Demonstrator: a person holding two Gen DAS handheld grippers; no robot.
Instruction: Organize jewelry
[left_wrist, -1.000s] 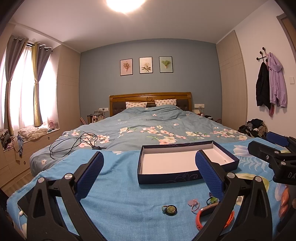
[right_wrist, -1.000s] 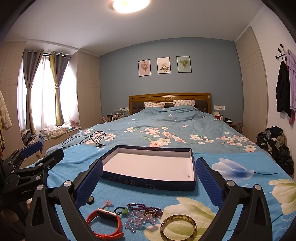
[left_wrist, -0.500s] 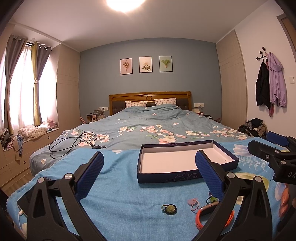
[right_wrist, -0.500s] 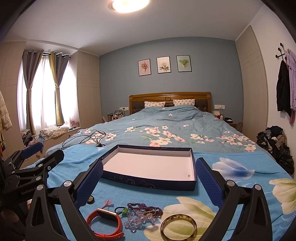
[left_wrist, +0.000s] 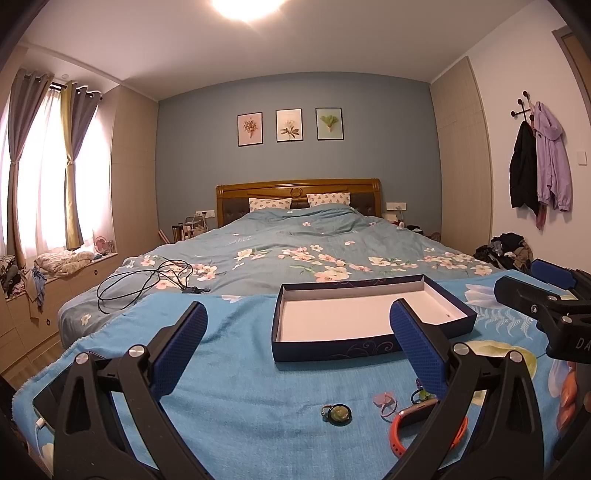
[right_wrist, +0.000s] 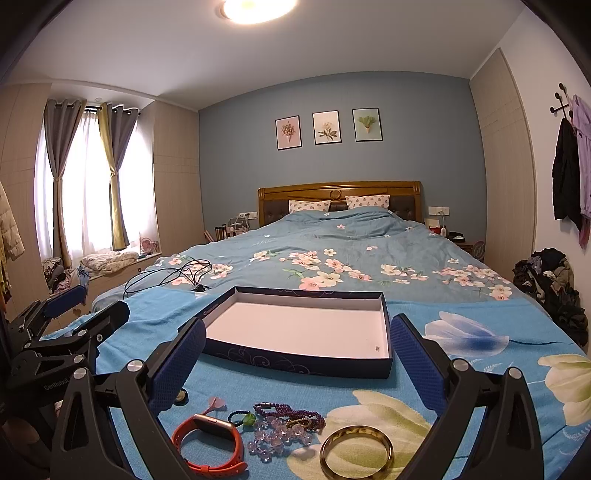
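A shallow dark-blue box (left_wrist: 369, 343) (right_wrist: 295, 363) with a white inside lies open and empty on the blue blanket. In front of it, in the right wrist view, lie an orange wristband (right_wrist: 207, 443), a purple bead bracelet (right_wrist: 291, 411), clear beads (right_wrist: 277, 439), a gold bangle (right_wrist: 356, 448) and a small pink piece (right_wrist: 215, 403). The left wrist view shows a round green pendant (left_wrist: 336, 413), the pink piece (left_wrist: 384, 400) and the orange wristband (left_wrist: 400, 430). My left gripper (left_wrist: 297, 347) and right gripper (right_wrist: 297, 358) both hover open above the blanket, holding nothing.
A black cable (left_wrist: 147, 280) (right_wrist: 173, 273) lies coiled on the floral duvet to the left. The right gripper's body (left_wrist: 546, 306) shows at the right edge of the left view, the left gripper's body (right_wrist: 55, 343) at the left of the right view. A clothes pile (right_wrist: 550, 284) sits by the right wall.
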